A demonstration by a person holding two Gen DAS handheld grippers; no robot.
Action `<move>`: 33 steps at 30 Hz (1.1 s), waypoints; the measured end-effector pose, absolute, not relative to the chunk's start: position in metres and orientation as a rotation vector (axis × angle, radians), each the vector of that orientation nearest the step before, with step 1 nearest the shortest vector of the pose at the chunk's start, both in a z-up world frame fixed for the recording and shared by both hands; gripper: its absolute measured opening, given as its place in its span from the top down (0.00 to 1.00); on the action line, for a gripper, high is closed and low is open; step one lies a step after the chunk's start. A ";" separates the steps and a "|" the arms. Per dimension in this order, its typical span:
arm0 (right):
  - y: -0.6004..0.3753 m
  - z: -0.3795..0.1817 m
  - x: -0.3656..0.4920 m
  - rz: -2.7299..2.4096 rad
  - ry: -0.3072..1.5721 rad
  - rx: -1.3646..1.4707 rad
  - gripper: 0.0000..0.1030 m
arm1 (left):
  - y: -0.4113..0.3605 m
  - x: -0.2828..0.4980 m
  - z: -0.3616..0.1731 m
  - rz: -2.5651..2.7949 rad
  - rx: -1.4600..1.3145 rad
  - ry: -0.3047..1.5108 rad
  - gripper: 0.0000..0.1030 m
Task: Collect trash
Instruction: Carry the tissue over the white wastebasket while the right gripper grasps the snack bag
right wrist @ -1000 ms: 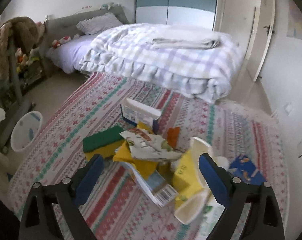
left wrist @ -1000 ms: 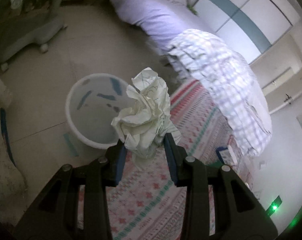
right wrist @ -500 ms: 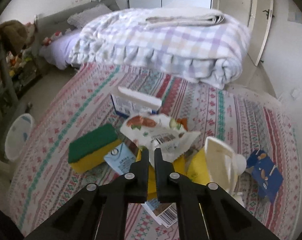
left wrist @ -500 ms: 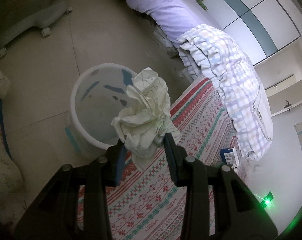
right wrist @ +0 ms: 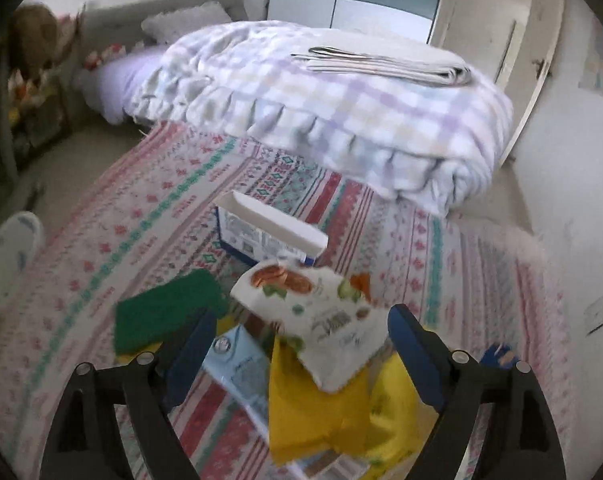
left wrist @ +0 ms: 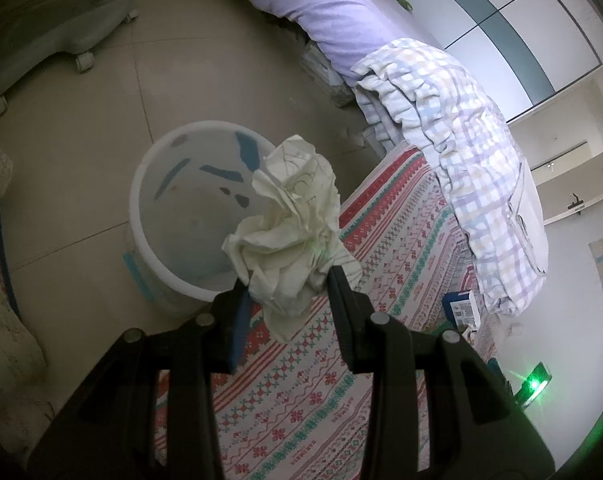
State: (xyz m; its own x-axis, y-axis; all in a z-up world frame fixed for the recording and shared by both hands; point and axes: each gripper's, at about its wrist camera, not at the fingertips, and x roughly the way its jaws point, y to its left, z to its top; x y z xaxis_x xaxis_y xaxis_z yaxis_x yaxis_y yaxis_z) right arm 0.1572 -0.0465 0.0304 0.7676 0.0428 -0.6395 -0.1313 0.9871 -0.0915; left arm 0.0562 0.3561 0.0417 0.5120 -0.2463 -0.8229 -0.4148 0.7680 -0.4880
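starting at the left of the left wrist view, a white bin [left wrist: 157, 248] stood on the tile floor, its mouth open and seemingly empty, touching the edge of a patterned rug [left wrist: 381, 240]. just right of it, in mid-frame, a paper wad [left wrist: 289, 224] sat clamped in the left gripper [left wrist: 287, 300], both pads pressing its lower part while the bulk stuck up past the tips and overlapped the bin's right rim in the picture. the wad looked very light, soft and springy; a pinch low on its dense core seemed the safe hold, since loose flaps would slip or tear, and it would likely drop freely once let go.

in the right wrist view, the same bin [right wrist: 11, 256] showed at the far left edge, well apart from the trash. lower left of centre lay a green sponge [right wrist: 161, 316], squashy and easy to pinch across its sides. above centre stood a box [right wrist: 261, 232], light but stiff, best taken by a wall or flap. at lower centre a wrapper [right wrist: 321, 320] lay on top of yellow packets [right wrist: 313, 408], between the jaws of the right gripper [right wrist: 301, 344], which were opening wide, their pads clear of it. the wrapper looked thin, slick and crinkly; a grip on a raised edge seemed best.
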 end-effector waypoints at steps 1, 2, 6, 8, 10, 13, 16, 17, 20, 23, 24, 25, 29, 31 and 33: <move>-0.046 0.030 0.163 0.108 0.698 -0.127 0.14 | 0.356 0.057 0.041 0.113 -0.719 1.055 0.62; -0.044 0.026 0.172 0.127 0.728 -0.124 0.16 | 0.357 0.058 0.041 0.113 -0.717 1.059 0.62; -0.042 0.009 0.192 0.141 0.822 -0.147 0.62 | 0.357 0.061 0.034 0.088 -0.736 1.089 0.62; -0.048 0.012 0.192 0.158 0.804 -0.112 0.70 | 0.357 0.061 0.031 0.073 -0.745 1.101 0.62; -0.058 0.025 0.184 0.184 0.753 -0.020 0.71 | 0.359 0.061 0.032 0.071 -0.749 1.097 0.62; -0.070 0.040 0.174 0.205 0.696 0.062 0.72 | 0.360 0.062 0.031 0.072 -0.750 1.097 0.62; -0.084 0.055 0.170 0.251 0.653 0.178 0.72 | 0.360 0.065 0.027 0.056 -0.767 1.111 0.62; -0.086 0.058 0.168 0.259 0.642 0.207 0.73 | 0.361 0.066 0.026 0.050 -0.768 1.115 0.62; -0.085 0.067 0.161 0.325 0.619 0.279 0.73 | 0.368 0.067 0.025 0.051 -0.771 1.117 0.62; -0.067 0.071 0.154 0.438 0.598 0.344 0.73 | 0.378 0.067 0.019 0.071 -0.786 1.129 0.62; -0.064 0.072 0.156 0.470 0.597 0.377 0.73 | 0.382 0.067 0.016 0.075 -0.795 1.138 0.62; -0.061 0.072 0.157 0.490 0.595 0.411 0.73 | 0.386 0.067 0.012 0.078 -0.810 1.151 0.62; -0.051 0.063 0.168 0.580 0.628 0.570 0.73 | 0.398 0.067 0.004 0.074 -0.845 1.180 0.62; -0.039 0.060 0.168 0.594 0.649 0.566 0.73 | 0.404 0.069 0.002 0.089 -0.843 1.189 0.62; -0.018 0.059 0.164 0.610 0.658 0.514 0.73 | 0.407 0.071 0.000 0.106 -0.841 1.200 0.62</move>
State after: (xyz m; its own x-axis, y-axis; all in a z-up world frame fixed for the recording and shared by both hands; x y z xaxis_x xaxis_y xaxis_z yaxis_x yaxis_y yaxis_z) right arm 0.1640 -0.0176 0.0595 0.6317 0.6617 -0.4039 -0.3525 0.7092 0.6105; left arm 0.0709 0.4071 -0.0004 0.3959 -0.3482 -0.8497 -0.4916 0.7011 -0.5164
